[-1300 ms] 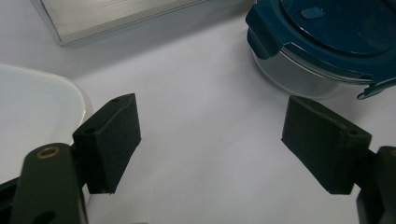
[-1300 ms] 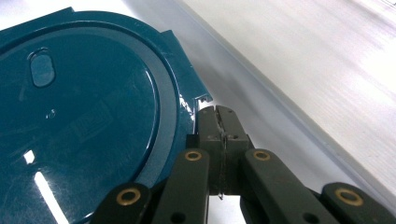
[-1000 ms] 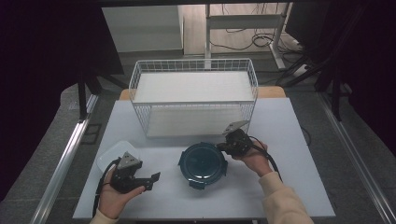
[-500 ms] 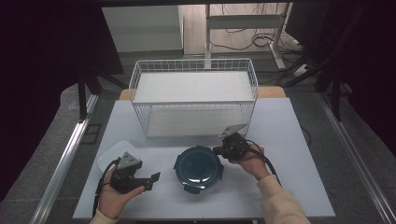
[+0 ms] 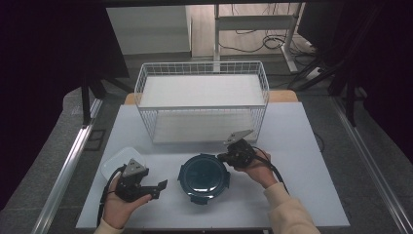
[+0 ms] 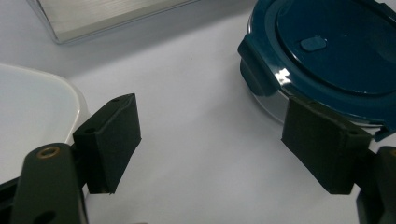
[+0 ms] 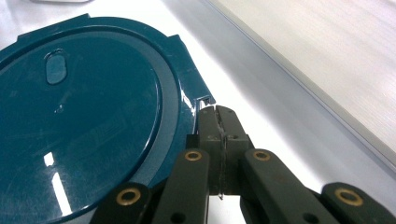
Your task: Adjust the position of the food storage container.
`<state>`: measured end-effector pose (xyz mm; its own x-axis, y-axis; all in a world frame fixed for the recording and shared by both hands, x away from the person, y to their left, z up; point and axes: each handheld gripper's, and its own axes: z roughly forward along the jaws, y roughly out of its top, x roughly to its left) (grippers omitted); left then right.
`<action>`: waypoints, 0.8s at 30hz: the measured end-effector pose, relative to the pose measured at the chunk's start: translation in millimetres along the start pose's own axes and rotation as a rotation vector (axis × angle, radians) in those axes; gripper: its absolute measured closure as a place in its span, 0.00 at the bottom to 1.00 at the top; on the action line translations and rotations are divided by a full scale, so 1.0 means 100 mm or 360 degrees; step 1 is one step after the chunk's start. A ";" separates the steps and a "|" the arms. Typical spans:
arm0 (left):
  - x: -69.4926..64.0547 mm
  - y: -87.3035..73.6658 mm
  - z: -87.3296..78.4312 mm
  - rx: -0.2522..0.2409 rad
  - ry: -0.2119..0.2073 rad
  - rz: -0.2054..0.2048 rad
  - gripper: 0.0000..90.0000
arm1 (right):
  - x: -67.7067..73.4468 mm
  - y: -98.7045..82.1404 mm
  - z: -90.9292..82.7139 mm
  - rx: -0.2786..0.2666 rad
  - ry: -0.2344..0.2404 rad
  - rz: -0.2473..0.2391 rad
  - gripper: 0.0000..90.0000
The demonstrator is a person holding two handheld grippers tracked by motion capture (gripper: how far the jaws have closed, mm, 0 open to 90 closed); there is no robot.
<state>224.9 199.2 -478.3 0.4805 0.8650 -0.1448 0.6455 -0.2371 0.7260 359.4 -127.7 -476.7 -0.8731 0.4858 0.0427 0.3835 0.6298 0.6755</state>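
A white table [image 5: 302,146] stands on grey floor [image 5: 375,141]. Dark curtains [image 5: 48,58] hang at both sides. Beyond, a desk frame [image 5: 253,22] and cables [image 5: 272,44] on lit wooden flooring.

Lidded container [image 5: 203,175] before wire basket [image 5: 202,100] (tray [image 5: 117,162] at left)

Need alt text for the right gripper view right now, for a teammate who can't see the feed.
The right gripper has its black jaws closed together at the edge of a round dark teal container lid, beside one of its latch tabs. The white table runs behind, with the basket's pale base at upper right.
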 end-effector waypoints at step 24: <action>-0.02 0.06 -0.18 -0.0091 -0.0035 -0.0052 0.21 | 0.27 -0.18 -0.66 -0.0372 -0.0079 0.0188 0.71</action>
<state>216.9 203.8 -461.9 0.4732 0.8617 -0.1833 0.6262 -0.1826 0.7579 308.8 -165.9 -438.8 -0.8083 0.5803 0.0994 0.3969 0.4124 0.8200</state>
